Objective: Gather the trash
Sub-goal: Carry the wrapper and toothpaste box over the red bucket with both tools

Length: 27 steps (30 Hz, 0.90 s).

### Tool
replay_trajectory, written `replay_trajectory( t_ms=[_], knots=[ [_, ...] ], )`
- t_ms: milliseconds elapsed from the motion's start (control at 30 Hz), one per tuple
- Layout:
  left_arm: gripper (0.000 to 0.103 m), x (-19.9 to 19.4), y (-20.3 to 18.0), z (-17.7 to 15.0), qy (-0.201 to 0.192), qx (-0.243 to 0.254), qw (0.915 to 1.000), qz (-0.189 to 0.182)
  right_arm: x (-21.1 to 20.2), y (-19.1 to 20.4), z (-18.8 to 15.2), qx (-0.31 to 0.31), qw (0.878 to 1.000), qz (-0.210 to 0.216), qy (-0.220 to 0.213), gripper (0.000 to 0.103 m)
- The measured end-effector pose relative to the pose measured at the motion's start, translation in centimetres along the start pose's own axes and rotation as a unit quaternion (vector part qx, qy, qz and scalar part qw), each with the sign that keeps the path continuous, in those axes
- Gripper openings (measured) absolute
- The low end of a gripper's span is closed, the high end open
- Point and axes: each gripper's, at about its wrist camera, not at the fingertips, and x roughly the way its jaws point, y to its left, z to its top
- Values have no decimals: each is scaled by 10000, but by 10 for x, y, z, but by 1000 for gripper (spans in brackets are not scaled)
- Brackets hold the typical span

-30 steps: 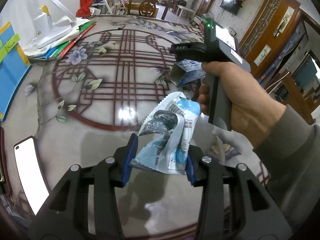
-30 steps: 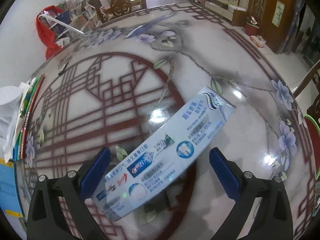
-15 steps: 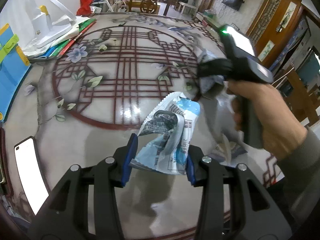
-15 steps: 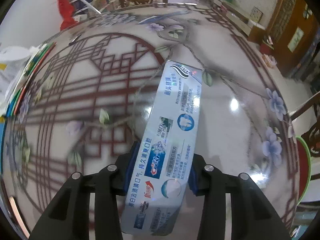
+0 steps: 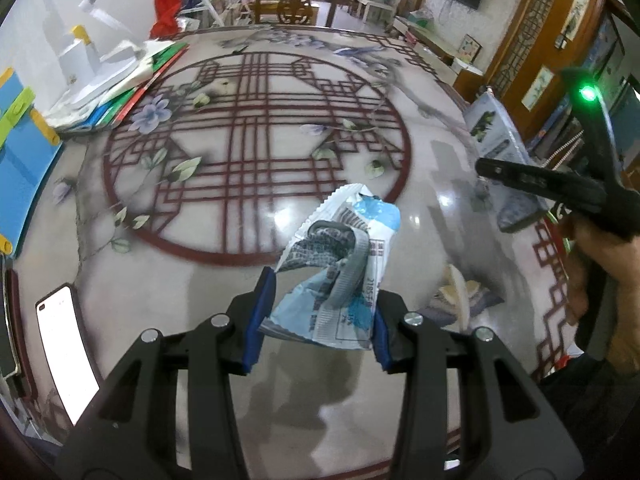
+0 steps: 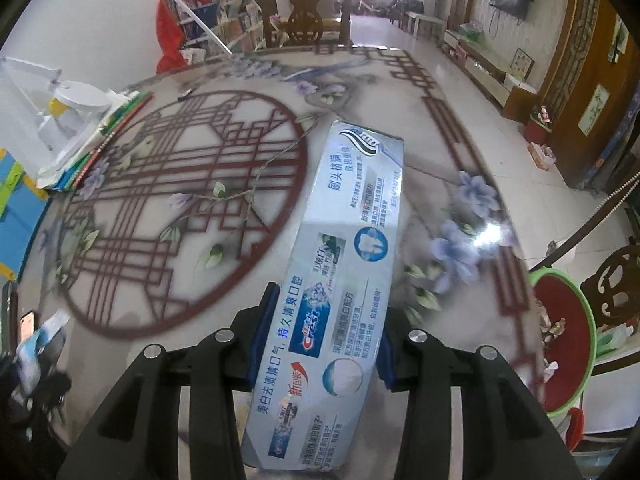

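Note:
My left gripper (image 5: 316, 320) is shut on a crumpled blue and white wrapper (image 5: 340, 264) and holds it above the patterned round table (image 5: 256, 128). My right gripper (image 6: 324, 332) is shut on a long silver-blue toothpaste box (image 6: 344, 280), lifted off the table and pointing away. In the left wrist view the right gripper with the box (image 5: 496, 132) is at the right edge, held by a hand. A green-rimmed bin (image 6: 568, 336) with rubbish in it stands beyond the table's right edge. The wrapper also shows at the far left of the right wrist view (image 6: 40, 340).
A white desk lamp (image 5: 92, 64) on a stack of books (image 5: 132, 84) sits at the table's far left. A blue board (image 5: 20, 168) lies at the left edge. A phone (image 5: 64, 348) lies near the front left. A wooden chair (image 6: 308, 20) stands behind the table.
My right gripper closed on the toothpaste box, lifted it off the table and swung right toward the bin. The left gripper kept holding the wrapper and barely moved.

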Motion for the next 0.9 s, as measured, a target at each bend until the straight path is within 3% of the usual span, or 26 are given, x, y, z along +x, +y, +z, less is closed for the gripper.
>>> replay_trajectory(
  t_ms=[300,500,700,900],
  knots=[
    [41,0,-32,12,-7,310,9993,-222,-36,-38,-19,66,9999,46,-152,40],
    [41,-1,-76,33,-100,707,9962,-491,-52,-84,-24,432,9986,-9,-318,40],
    [41,7,-133,56,-112,1114,9882,-1045,-72,-152,-31,860,9953,-179,-410,40],
    [41,19,-205,72,8,1569,9745,-1602,-86,-225,-45,1306,9894,-443,-461,40]
  ],
)
